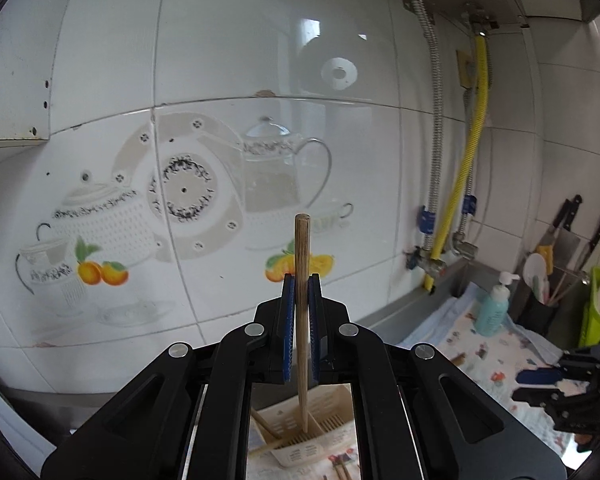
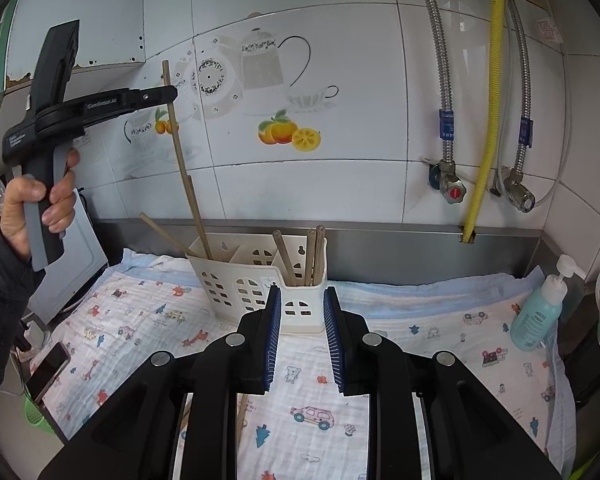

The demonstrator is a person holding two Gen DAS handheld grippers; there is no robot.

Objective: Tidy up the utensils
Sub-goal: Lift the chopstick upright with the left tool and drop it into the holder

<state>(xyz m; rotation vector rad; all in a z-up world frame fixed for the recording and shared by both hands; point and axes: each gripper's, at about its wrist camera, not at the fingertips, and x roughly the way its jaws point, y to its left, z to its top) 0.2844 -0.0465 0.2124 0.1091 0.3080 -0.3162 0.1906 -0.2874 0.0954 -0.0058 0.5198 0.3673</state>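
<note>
My left gripper (image 1: 301, 280) is shut on a wooden chopstick (image 1: 301, 248) that stands nearly upright. Its lower end reaches down into the left compartment of a white slotted utensil holder (image 1: 284, 424). In the right wrist view a hand holds the left gripper (image 2: 174, 93) high at the left, clamped on the same chopstick (image 2: 179, 152) above the holder (image 2: 224, 280). Several more chopsticks (image 2: 312, 256) stand in the right compartment, and one (image 2: 164, 232) leans out to the left. My right gripper (image 2: 303, 290) hovers open in front of the holder with nothing between its pads.
A patterned cloth (image 2: 420, 340) covers the counter. On it stands a teal soap bottle (image 2: 538, 316) at the right, and a loose chopstick (image 2: 242, 412) lies under my right gripper. A phone (image 2: 48, 374) lies at the left edge. Pipes and valves (image 2: 452, 188) run along the tiled wall.
</note>
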